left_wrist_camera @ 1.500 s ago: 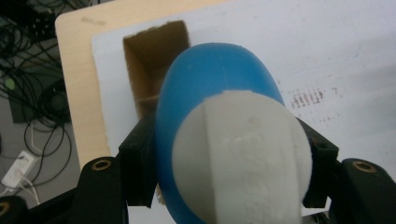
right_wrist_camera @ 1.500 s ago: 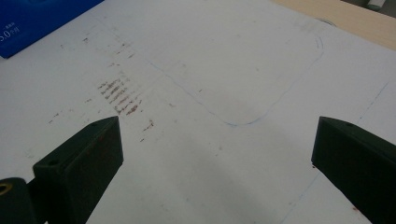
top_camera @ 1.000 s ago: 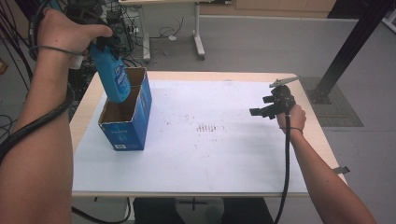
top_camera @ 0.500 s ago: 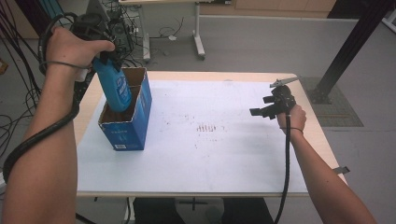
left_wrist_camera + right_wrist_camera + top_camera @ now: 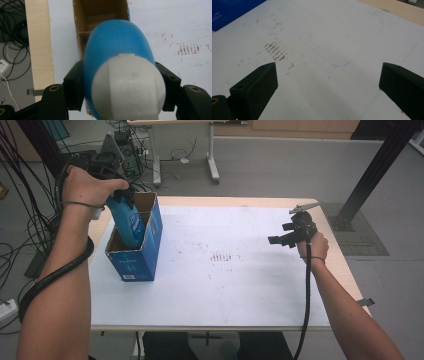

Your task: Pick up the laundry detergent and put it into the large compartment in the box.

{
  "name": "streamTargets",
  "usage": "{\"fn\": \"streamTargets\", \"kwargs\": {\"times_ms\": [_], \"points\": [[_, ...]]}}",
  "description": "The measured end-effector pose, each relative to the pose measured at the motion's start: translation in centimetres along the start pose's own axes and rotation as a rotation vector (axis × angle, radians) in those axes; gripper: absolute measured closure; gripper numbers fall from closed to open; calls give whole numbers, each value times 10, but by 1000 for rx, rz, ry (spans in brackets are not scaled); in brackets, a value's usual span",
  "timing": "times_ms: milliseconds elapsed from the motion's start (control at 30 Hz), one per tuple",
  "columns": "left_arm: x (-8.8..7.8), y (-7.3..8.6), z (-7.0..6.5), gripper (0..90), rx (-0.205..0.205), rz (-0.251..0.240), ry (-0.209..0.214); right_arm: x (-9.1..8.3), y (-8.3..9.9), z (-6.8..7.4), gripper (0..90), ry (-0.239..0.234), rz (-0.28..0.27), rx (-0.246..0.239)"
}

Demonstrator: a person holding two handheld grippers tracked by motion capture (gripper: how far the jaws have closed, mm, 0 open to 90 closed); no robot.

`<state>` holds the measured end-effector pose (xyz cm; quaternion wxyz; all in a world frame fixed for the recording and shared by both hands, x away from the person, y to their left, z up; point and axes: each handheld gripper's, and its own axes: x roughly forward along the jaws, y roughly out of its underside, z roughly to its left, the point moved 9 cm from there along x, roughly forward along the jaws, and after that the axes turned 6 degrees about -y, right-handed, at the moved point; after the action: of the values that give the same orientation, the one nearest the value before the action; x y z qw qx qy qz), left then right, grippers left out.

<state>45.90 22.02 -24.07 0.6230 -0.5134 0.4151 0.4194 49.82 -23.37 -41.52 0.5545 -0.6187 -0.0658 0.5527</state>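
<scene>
Two grippers are at work over a table (image 5: pixel 215 315) covered by a white sheet. The left gripper (image 5: pixel 122 195) is clamped on a blue bottle (image 5: pixel 127 225) near its top, one black jaw pressed to each side below the white cap (image 5: pixel 128 87), as the left gripper view shows from above. The bottle hangs cap up and slightly tilted, its lower part already inside an open cardboard box (image 5: pixel 137 250) with blue outer walls. That box stands near the table's left edge, toward the far left corner, and a cardboard divider (image 5: pixel 83 33) crosses its brown inside; the bottle sits in the nearer compartment, though whether its base touches the bottom I cannot tell.

The right gripper (image 5: pixel 280 240) is held above the sheet close to the right edge, well apart from the box, pointing toward the left. Its jaws stand wide apart with nothing between them; in the right gripper view they frame bare sheet with a patch of reddish-brown marks (image 5: pixel 275 51) and a thin blue pen outline (image 5: pixel 352 58).
</scene>
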Motion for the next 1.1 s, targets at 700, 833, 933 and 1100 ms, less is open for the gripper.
{"fn": "streamTargets", "kwargs": {"times_ms": [700,833,933,1100], "points": [[46,18,4,375,-28,38,10,4,0,2,19,-6,8,-2],[55,21,4,375,-32,51,5,4,0,2,19,-7,9,-3],[62,23,4,375,-35,57,0,4,0,2,19,-7,7,-4],[71,26,3,375,-39,64,-8,5,0,2,19,-8,13,0]]}}
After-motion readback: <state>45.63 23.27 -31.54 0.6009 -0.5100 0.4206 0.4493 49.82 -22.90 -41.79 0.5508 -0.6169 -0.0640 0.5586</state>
